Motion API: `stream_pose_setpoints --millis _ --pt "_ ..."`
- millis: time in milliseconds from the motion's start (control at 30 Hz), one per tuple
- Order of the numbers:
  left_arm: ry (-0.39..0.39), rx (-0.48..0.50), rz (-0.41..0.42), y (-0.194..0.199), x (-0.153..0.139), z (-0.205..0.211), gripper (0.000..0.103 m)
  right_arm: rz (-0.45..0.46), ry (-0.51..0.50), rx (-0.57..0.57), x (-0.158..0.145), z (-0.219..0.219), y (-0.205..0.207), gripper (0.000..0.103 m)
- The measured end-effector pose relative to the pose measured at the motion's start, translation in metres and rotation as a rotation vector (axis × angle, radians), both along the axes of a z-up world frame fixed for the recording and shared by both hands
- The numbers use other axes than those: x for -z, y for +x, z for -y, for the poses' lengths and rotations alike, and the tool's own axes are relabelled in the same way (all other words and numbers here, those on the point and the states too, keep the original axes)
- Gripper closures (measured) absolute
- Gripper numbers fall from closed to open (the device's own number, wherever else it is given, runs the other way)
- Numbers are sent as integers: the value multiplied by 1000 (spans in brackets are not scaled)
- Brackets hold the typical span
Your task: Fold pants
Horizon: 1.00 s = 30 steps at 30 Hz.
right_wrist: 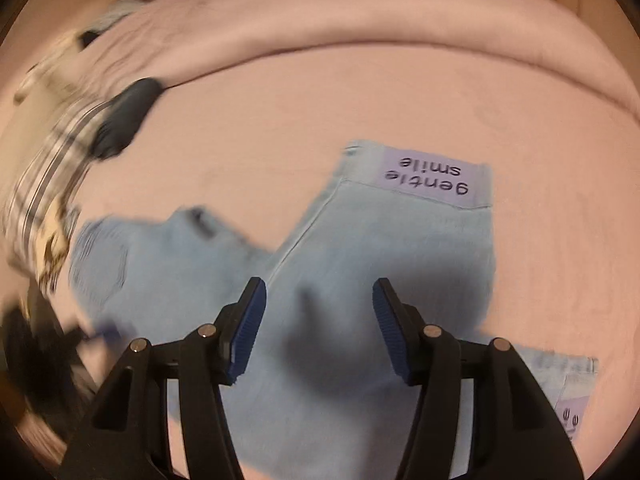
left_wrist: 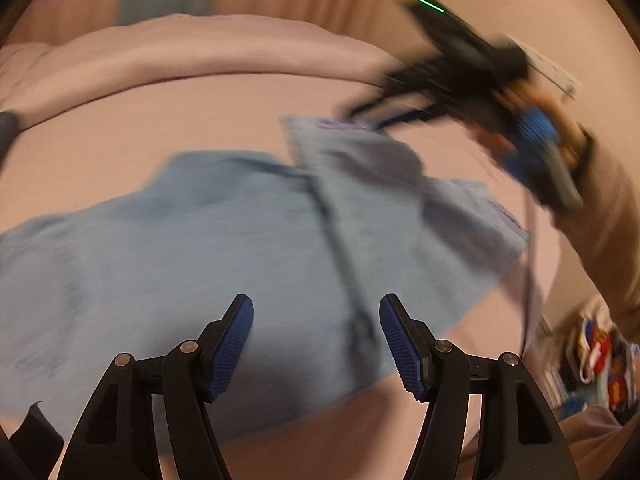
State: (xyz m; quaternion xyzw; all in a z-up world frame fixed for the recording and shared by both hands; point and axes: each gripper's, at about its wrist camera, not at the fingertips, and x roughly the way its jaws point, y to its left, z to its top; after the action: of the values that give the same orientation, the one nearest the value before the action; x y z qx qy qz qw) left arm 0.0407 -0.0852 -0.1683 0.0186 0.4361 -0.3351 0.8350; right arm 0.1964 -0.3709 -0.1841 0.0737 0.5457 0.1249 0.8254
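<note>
Pink bedding [right_wrist: 280, 120] is seen under light-blue pants [right_wrist: 360, 264] already doubled over, label at 1 o'clock; left gripper [left_wrist: 316, 344] and right gripper [right_wrist: 318, 324] are spread wide and empty, further folding judged outstanding.

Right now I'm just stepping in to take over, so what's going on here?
A person is folding light blue pants on a pink bed sheet, a gripper in each hand. The left gripper and right gripper both hang above the cloth with jaws open and nothing between them. The pants lie partly folded, a "gentle smile" label showing at one corner.
</note>
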Motion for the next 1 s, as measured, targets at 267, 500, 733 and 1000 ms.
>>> stream_pose_setpoints --millis 267,500,733,1000 --pt "56 65 -17 15 18 48 43 -147 -129 22 39 -43 76 49" --pt "26 112 -26 13 14 54 88 -128 -212 -19 54 -65 76 90" --pt "26 145 27 -5 1 60 94 26 16 82 9 -22 25 96" --pt "38 187 73 -26 -13 70 96 260 219 243 -57 58 -98 96"
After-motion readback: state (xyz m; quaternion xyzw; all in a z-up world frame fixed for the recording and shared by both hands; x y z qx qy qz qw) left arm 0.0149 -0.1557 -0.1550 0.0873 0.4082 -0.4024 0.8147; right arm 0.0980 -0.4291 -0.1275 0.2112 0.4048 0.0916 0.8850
